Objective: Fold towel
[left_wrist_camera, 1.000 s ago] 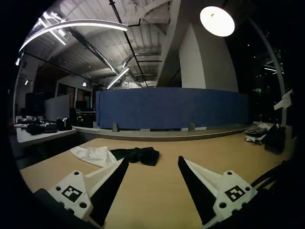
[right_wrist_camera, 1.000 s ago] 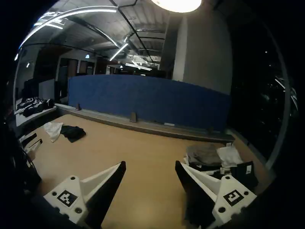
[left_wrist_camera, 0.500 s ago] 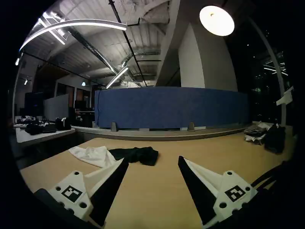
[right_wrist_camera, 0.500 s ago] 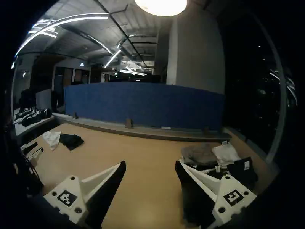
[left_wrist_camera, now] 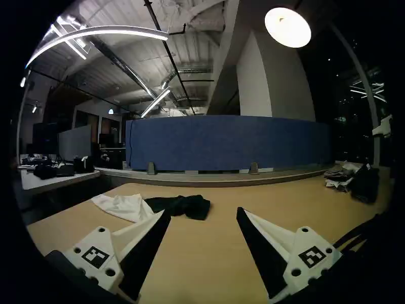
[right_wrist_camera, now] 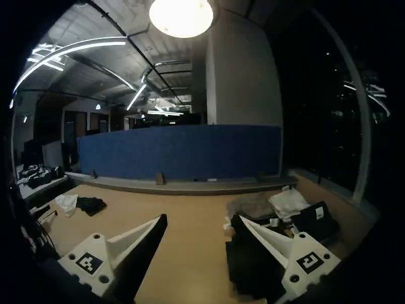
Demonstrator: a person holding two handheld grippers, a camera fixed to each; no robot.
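A crumpled white towel lies on the wooden table with a dark cloth beside it, just ahead of my left gripper, which stands open and holds nothing. In the right gripper view the same white towel and dark cloth lie far off at the left. My right gripper is open over the table. A pile of grey, white and dark cloths lies just beyond its right finger, and a dark cloth lies under that finger.
A blue partition runs along the table's far edge. The pile of cloths sits at the far right in the left gripper view. A neighbouring desk with dark items stands at the left. A lamp hangs overhead.
The right gripper has swung to the right and tilted up, so the cloth pile moved toward the middle of its view. The left gripper has stayed still.
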